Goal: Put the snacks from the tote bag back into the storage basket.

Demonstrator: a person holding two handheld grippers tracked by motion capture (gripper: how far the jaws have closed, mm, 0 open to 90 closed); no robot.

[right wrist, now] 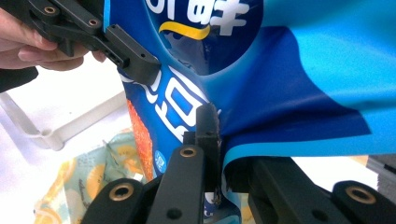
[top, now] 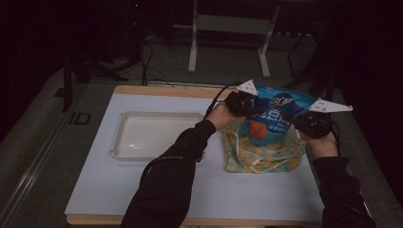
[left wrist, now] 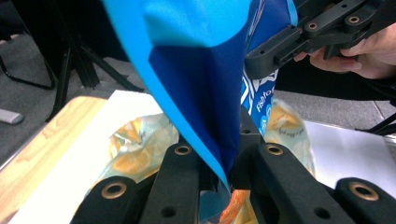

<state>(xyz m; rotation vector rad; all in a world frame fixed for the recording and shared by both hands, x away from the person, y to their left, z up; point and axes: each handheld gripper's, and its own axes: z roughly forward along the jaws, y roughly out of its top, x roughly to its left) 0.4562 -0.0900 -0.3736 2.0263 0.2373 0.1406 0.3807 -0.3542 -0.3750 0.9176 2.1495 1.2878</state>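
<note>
The table point(top: 142, 190) is a wide flat board with a smooth pale top and a wooden edge. On it, to the left of both grippers, lies a shallow rectangular tray point(top: 124, 153) of whitish plastic with rounded corners and a raised rim.

Under the jaws of both grippers lies a soft cloth bag point(top: 266, 156), wrinkled, pale green with a yellow-orange fruit print and thin white cords. It lies flat on the table top.

Above the cloth bag hangs a snack packet point(top: 273, 114) of glossy thin foil, bright blue and dark blue with white letters and an orange picture low on its front. Its lower end is down at the cloth bag. The foil is smooth but it folds sharply where it is held.

The left gripper point(top: 243, 105) is of black hard plastic with a grey three-cornered plate on top. In the left gripper view its two jaws are pressed together on the left edge of the packet, and the foil rises between them.

The right gripper point(top: 304, 122) has the same shape and material. In the right gripper view its jaws pinch the other side of the packet, where the blue foil bunches into a crease between the pads.
</note>
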